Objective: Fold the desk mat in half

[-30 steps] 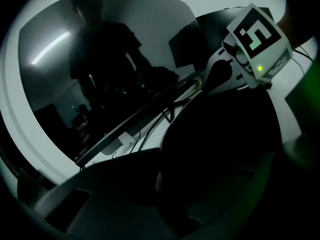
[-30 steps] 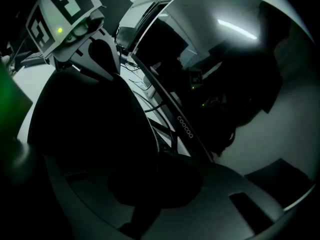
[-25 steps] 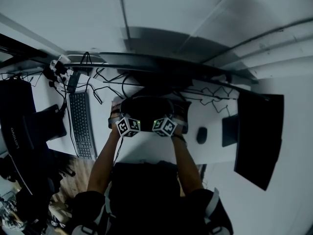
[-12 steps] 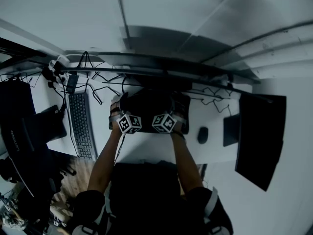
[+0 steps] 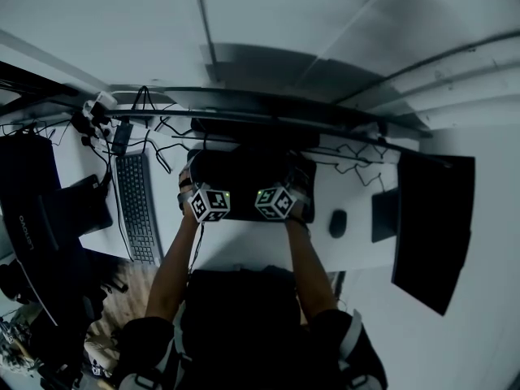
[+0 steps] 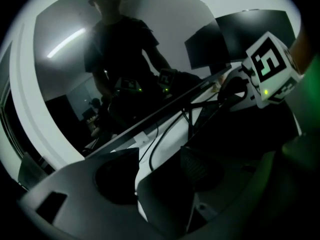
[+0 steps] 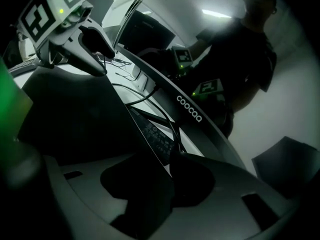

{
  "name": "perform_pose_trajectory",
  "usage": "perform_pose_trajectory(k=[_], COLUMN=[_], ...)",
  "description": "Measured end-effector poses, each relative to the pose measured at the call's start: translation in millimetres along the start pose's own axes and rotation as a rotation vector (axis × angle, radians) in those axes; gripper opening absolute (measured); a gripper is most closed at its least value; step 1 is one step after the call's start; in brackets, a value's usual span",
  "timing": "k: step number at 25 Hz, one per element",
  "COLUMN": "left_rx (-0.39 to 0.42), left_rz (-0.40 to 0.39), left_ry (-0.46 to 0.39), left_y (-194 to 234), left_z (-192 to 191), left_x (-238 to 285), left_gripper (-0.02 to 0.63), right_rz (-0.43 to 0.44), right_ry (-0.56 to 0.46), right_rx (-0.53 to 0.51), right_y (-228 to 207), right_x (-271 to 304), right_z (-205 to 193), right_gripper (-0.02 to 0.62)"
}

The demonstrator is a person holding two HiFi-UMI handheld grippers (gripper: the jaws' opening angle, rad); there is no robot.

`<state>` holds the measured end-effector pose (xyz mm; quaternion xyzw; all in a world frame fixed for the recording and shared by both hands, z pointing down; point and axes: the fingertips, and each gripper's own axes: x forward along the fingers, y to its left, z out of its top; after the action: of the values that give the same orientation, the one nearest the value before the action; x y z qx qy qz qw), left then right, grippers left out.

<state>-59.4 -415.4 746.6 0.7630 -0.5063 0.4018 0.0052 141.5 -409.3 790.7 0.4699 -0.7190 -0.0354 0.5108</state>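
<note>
The black desk mat (image 5: 244, 175) lies doubled over at the back middle of the white desk (image 5: 244, 246). My left gripper (image 5: 201, 190) sits at the mat's near left edge and my right gripper (image 5: 286, 190) at its near right edge. The jaws of both are opening. In the left gripper view a dark flap of the mat (image 6: 167, 204) lies loose between the spread jaws of the left gripper (image 6: 165, 186). In the right gripper view the mat (image 7: 75, 114) likewise runs between the parted jaws of the right gripper (image 7: 150, 194), and the pads do not press on it.
A keyboard (image 5: 134, 205) lies left of the mat, and a mouse (image 5: 335, 223) and a small black pad (image 5: 382, 216) lie to its right. Cables (image 5: 175, 140) and a dark monitor (image 7: 190, 109) run along the desk's back. A dark panel (image 5: 431, 226) stands at the right.
The raised, arched fold of the mat has gone down flat toward the back. Both grippers moved a little forward, the left one also leftward. Their jaws have come apart off the mat.
</note>
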Motion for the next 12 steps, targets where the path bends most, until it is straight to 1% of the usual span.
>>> perform_pose_trajectory(k=[6, 8, 10, 12], left_rx=[-0.069, -0.096, -0.127, -0.168], left_rz=[-0.008, -0.03, -0.062, -0.085], left_ry=[-0.001, -0.001, -0.006, -0.023], left_y=[3, 1, -2, -4], left_z=[-6, -7, -6, -2], left_x=[-15, -22, -30, -41], left_gripper=[0.244, 0.244, 0.242, 0.212], right_rz=[-0.016, -0.022, -0.021, -0.01], right_ry=[-0.013, -0.019, -0.024, -0.034], right_rx=[0.008, 0.023, 0.07, 0.154], right_y=[-4, -6, -9, -13], right_x=[-9, -15, -22, -34], right_z=[4, 6, 7, 9], right_gripper=[0.138, 0.138, 0.138, 0.138])
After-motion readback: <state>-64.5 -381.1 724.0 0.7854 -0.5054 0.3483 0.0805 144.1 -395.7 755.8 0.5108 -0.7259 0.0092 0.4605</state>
